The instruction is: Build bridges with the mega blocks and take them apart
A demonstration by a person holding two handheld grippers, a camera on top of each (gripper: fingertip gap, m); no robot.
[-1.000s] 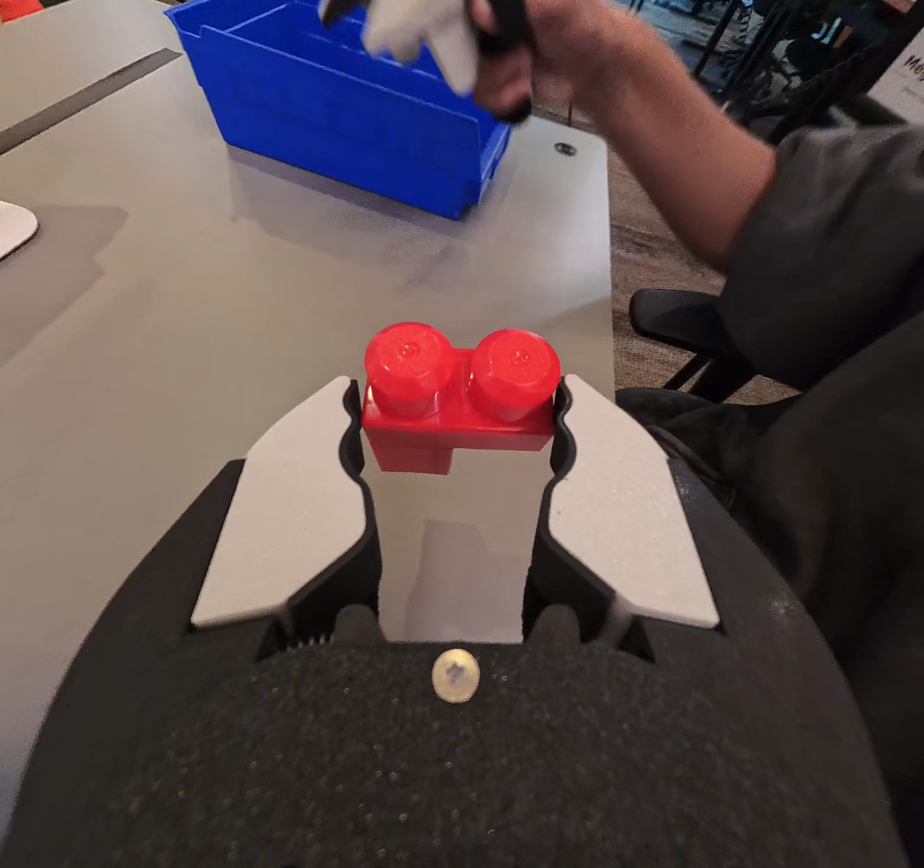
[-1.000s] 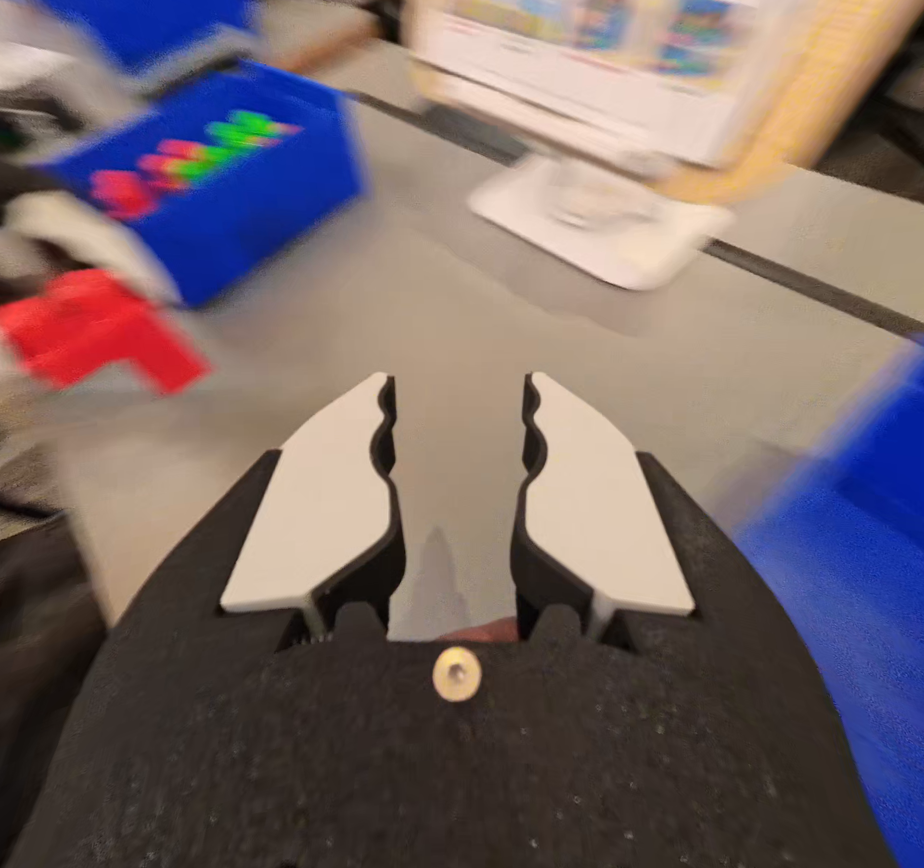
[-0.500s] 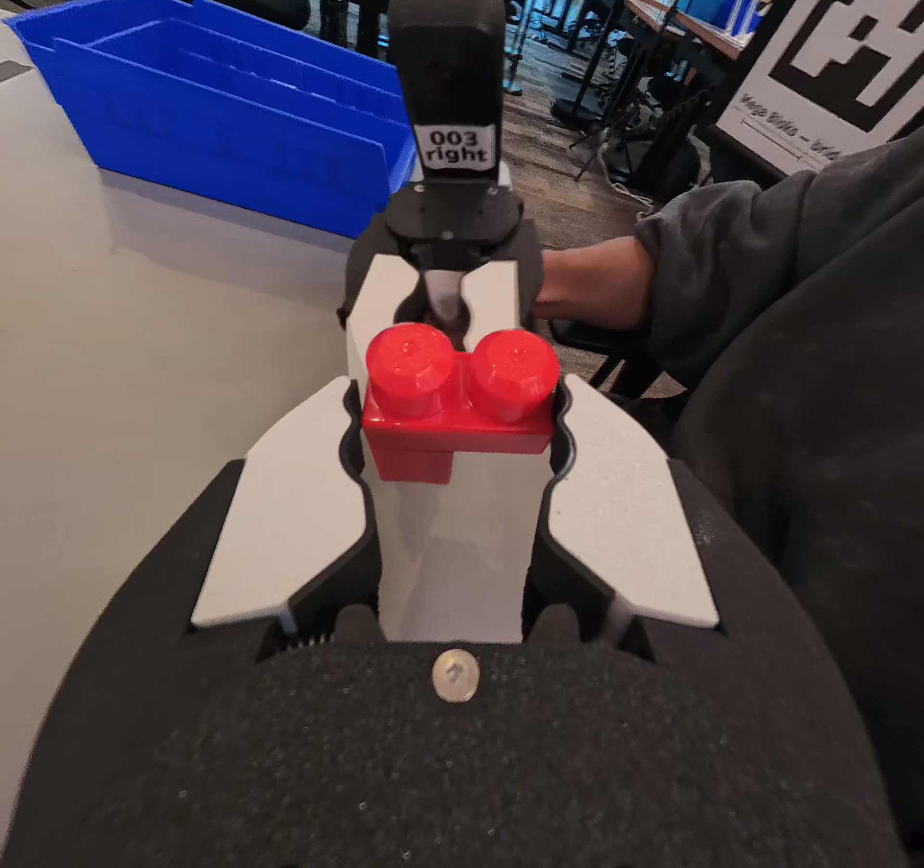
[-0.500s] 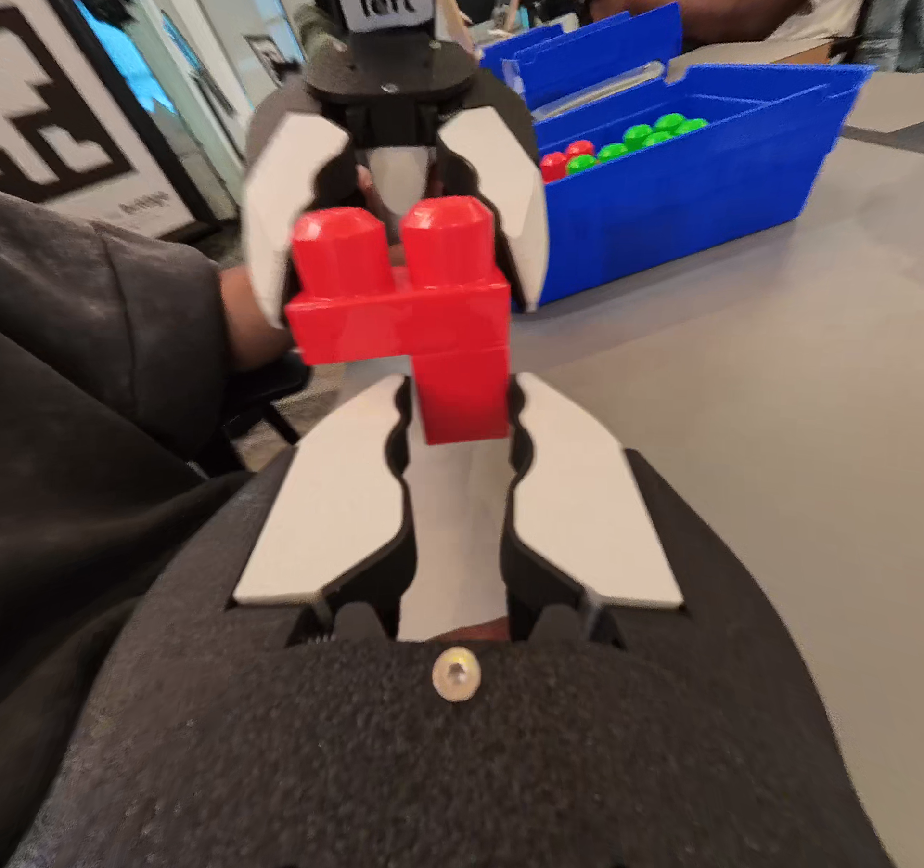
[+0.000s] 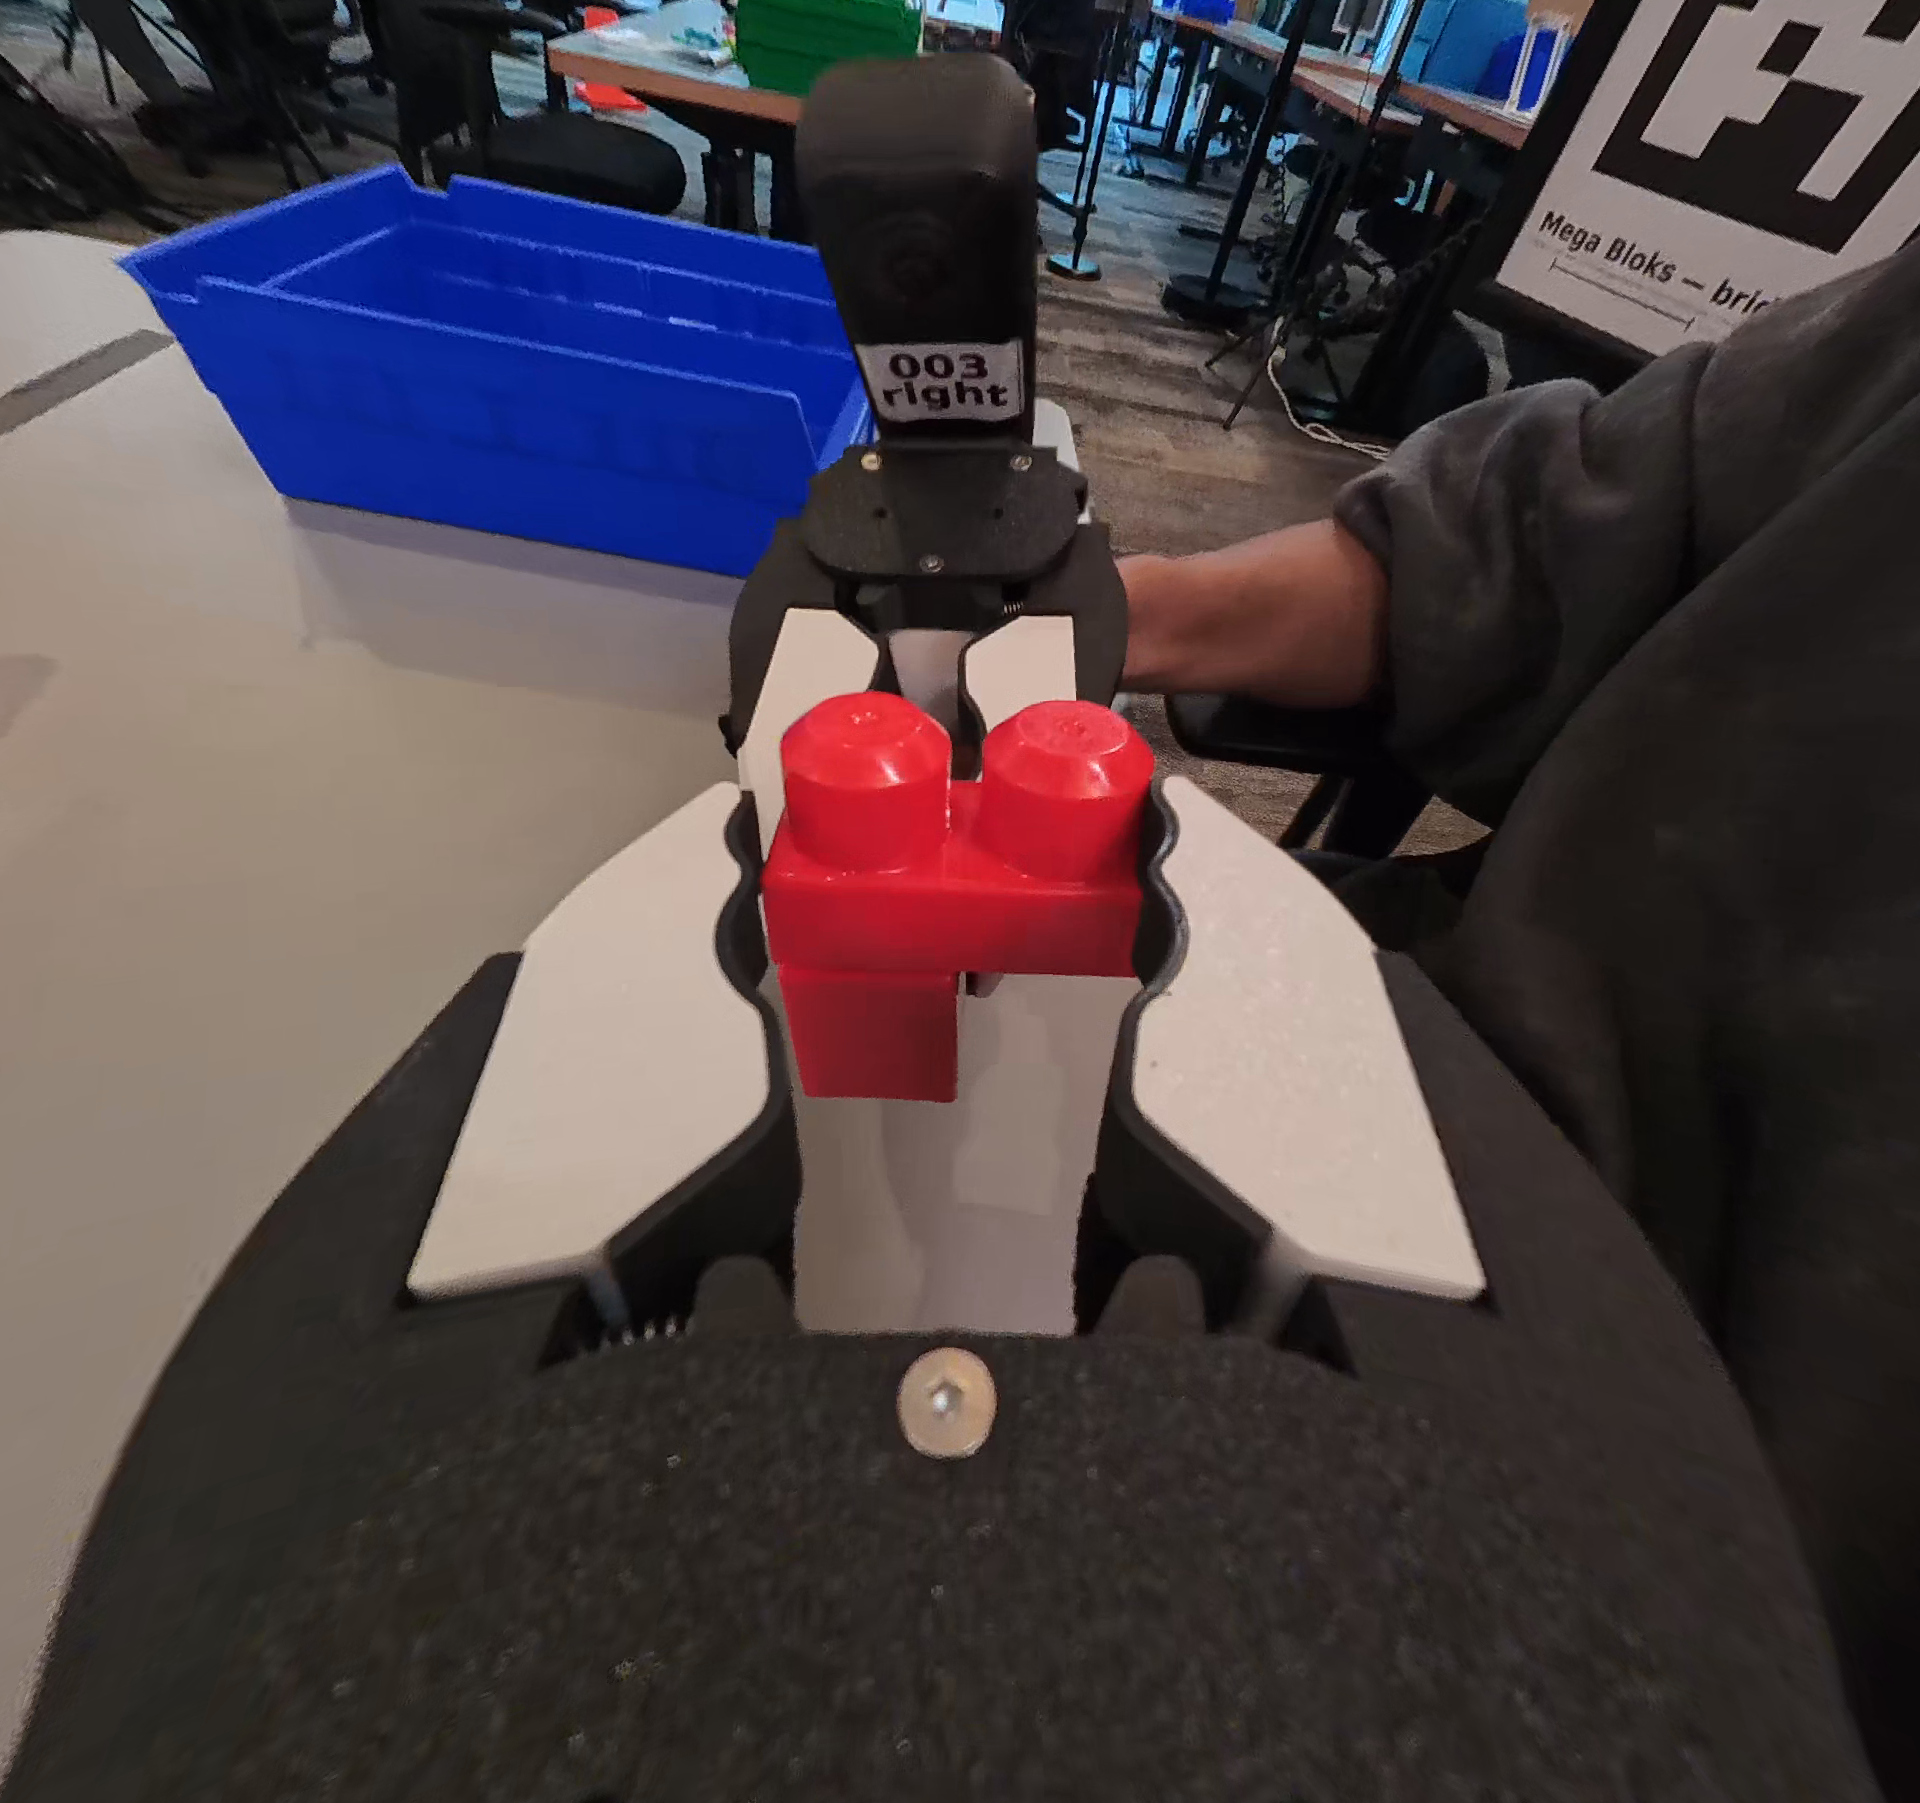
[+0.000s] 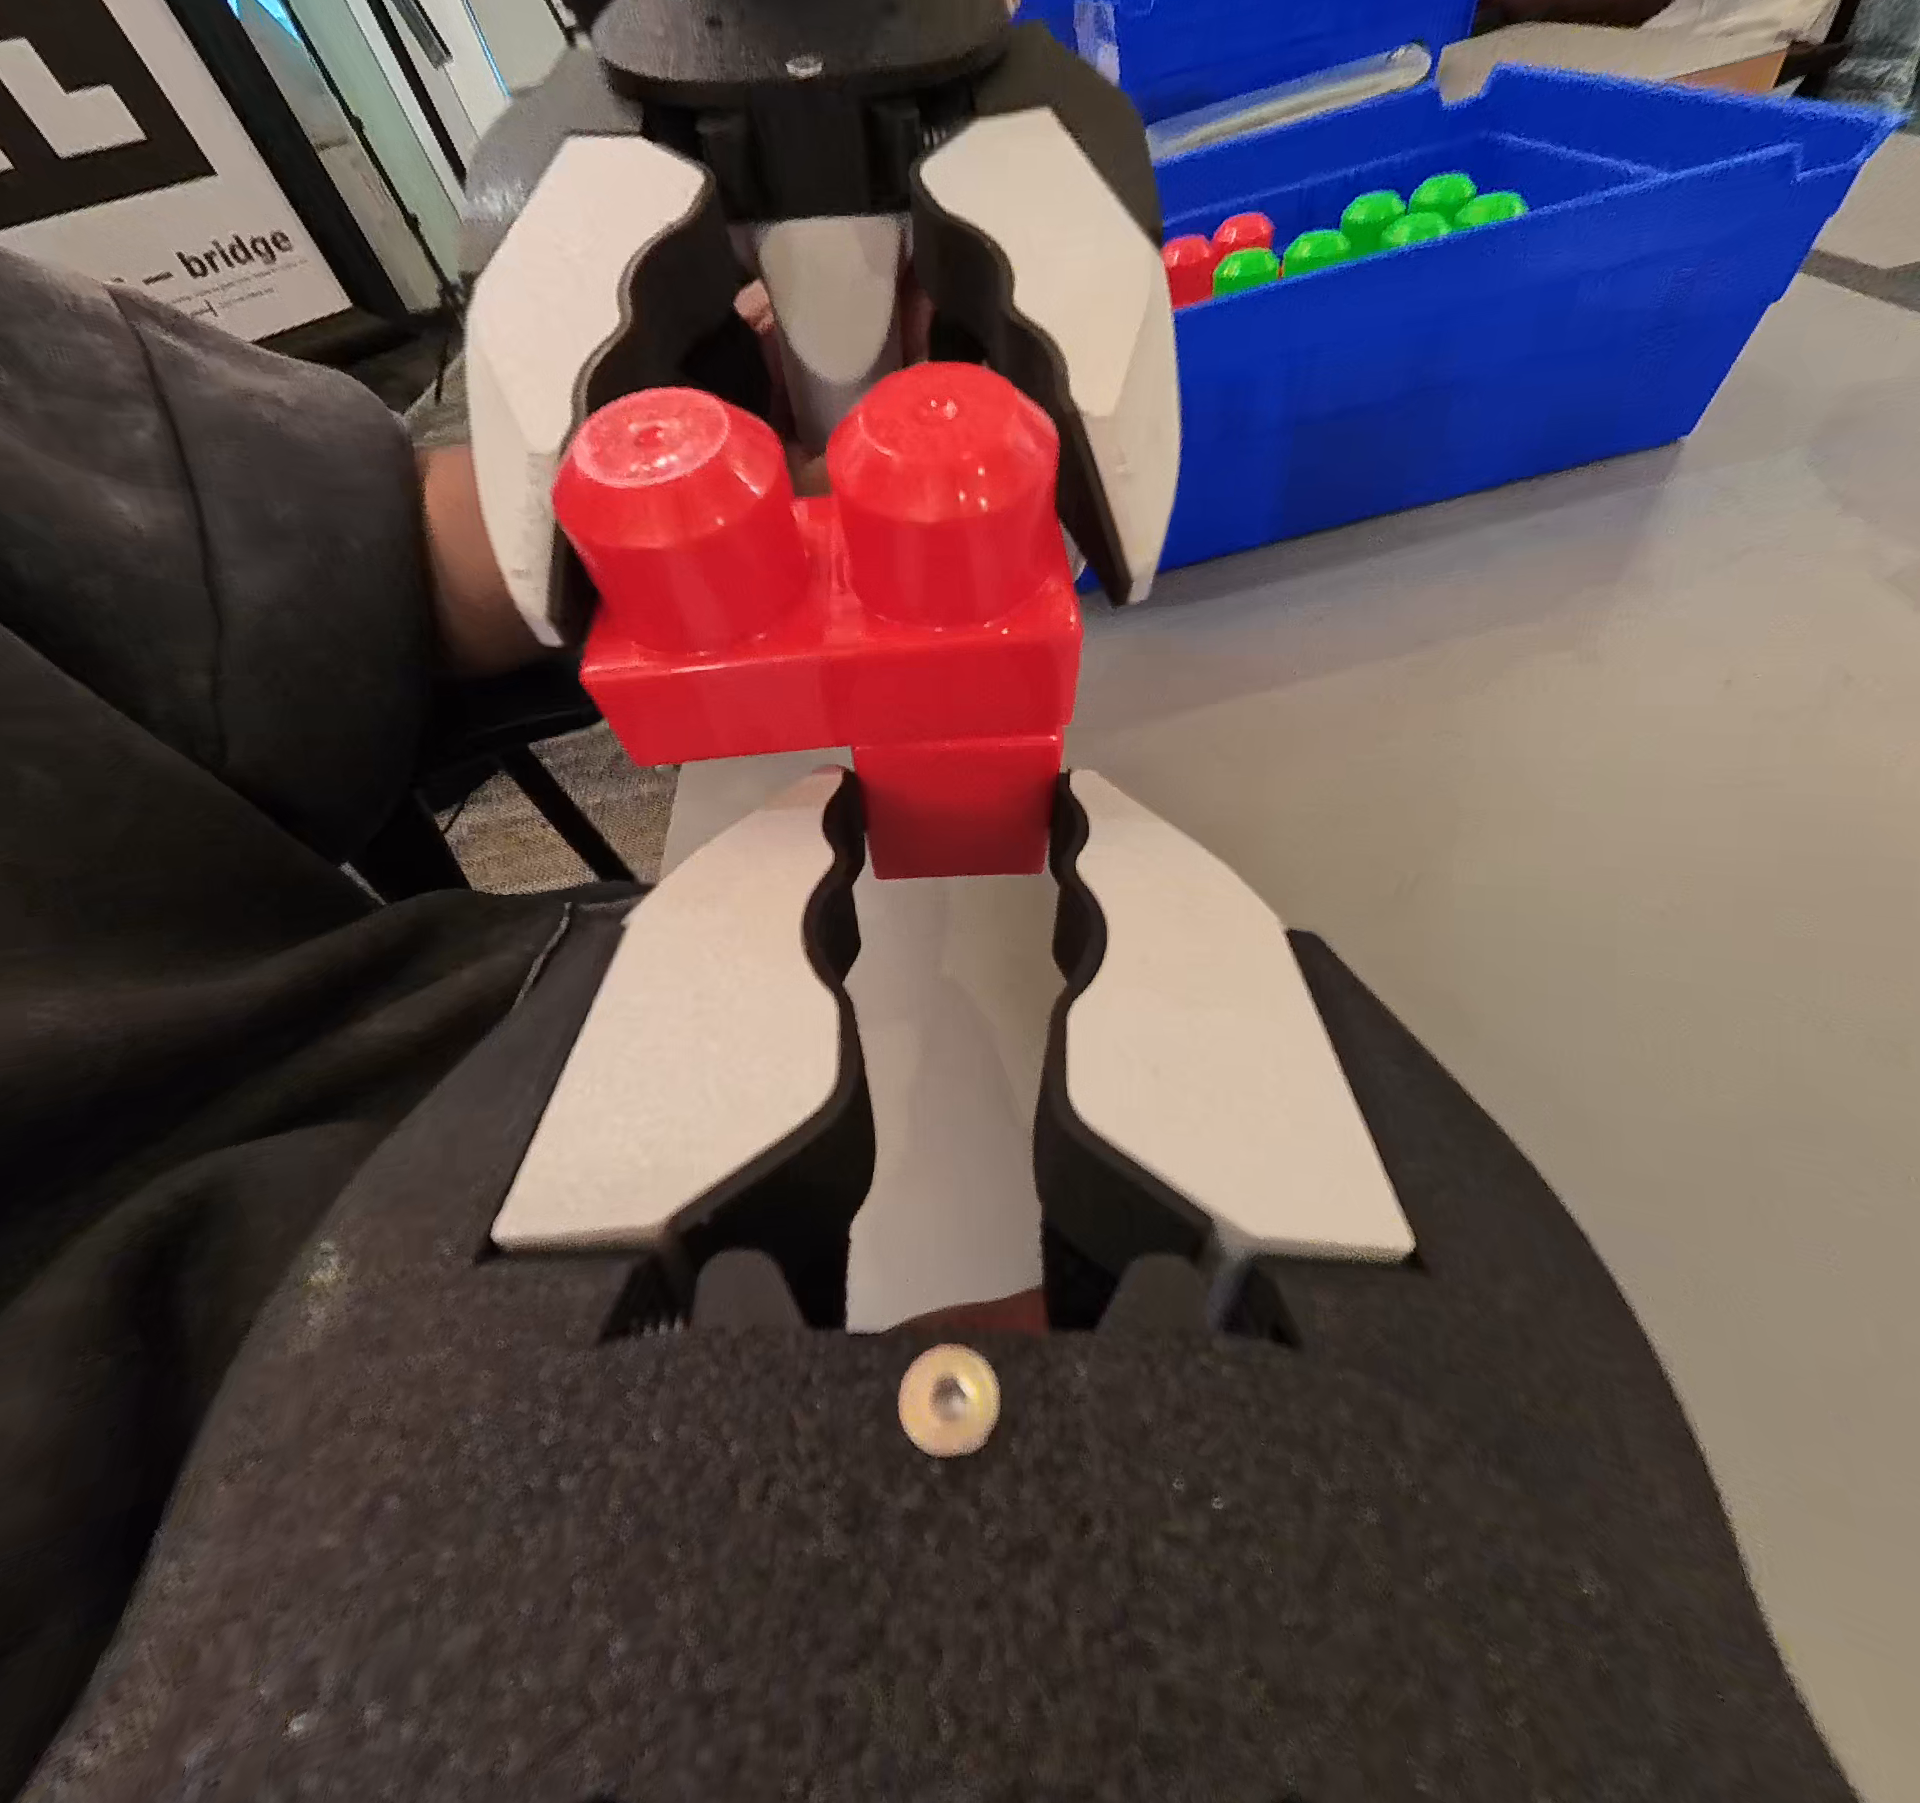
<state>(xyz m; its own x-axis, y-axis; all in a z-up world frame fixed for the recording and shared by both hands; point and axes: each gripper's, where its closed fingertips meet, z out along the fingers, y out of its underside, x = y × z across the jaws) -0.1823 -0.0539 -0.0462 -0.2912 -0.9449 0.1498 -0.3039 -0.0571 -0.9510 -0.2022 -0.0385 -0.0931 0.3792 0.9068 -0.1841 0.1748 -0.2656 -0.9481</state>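
The table point(image 5: 260, 818) has a smooth, pale grey top with a dark seam point(image 5: 73, 382) across its far left portion. Behind it, a dark wood-pattern floor point(image 5: 1143, 382) carries black office chairs point(image 5: 540, 143), further wood-topped desks point(image 5: 665, 75), black stands and an orange cone point(image 5: 597, 18). A large white board with a black square pattern point(image 5: 1766, 70) stands at the right, and glazed partitions point(image 6: 312, 60) admit daylight.

Red two-stud block point(image 5: 948, 906) over a red single block point(image 6: 954, 808), blue bin point(image 6: 1455, 340) of red and green blocks point(image 6: 1392, 226), grey table point(image 5: 260, 818), white-and-black fingers point(image 5: 623, 1057), black-and-white patterned sign point(image 5: 1766, 60).
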